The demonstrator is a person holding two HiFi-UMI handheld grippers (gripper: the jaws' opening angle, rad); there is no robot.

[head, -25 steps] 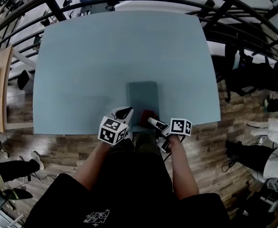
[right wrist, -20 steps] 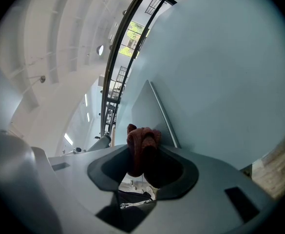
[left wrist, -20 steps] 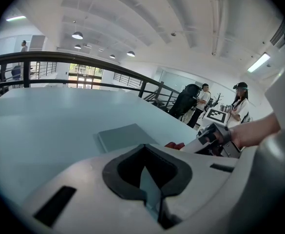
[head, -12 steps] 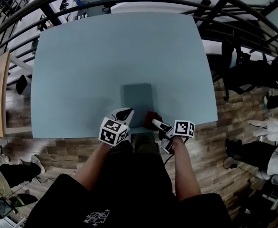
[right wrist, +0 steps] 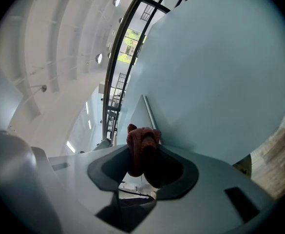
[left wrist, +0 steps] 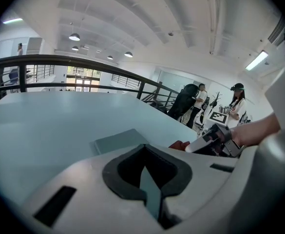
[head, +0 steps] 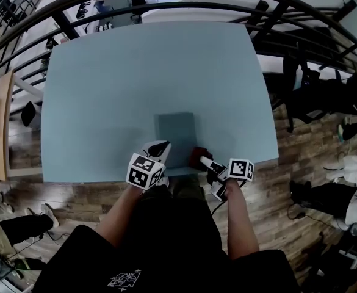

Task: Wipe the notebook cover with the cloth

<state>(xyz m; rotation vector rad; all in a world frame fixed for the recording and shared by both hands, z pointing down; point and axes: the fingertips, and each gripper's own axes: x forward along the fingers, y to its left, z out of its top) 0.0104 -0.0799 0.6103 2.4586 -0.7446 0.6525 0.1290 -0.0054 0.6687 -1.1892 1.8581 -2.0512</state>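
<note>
A grey-blue notebook (head: pixel 176 137) lies flat near the front edge of the light blue table (head: pixel 135 84). My right gripper (head: pixel 200 159) is shut on a bunched red cloth (head: pixel 196 154), which sits just off the notebook's near right corner by the table edge. The right gripper view shows the cloth (right wrist: pixel 142 147) pinched between the jaws, with the notebook (right wrist: pixel 138 115) beyond. My left gripper (head: pixel 157 148) is at the notebook's near left corner, shut and empty. In the left gripper view, the notebook (left wrist: pixel 119 140) and the cloth (left wrist: pixel 180 144) lie ahead.
A dark metal railing (head: pixel 166 8) curves round the table's far and right sides. Wooden floor (head: pixel 300 163) with bags and people's legs lies to the right. People (left wrist: pixel 237 104) stand beyond the table. The table's front edge (head: pixel 93 176) is right under both grippers.
My right gripper has slid the red cloth a little to the right, off the notebook's near right corner. The left gripper has stayed where it was.
</note>
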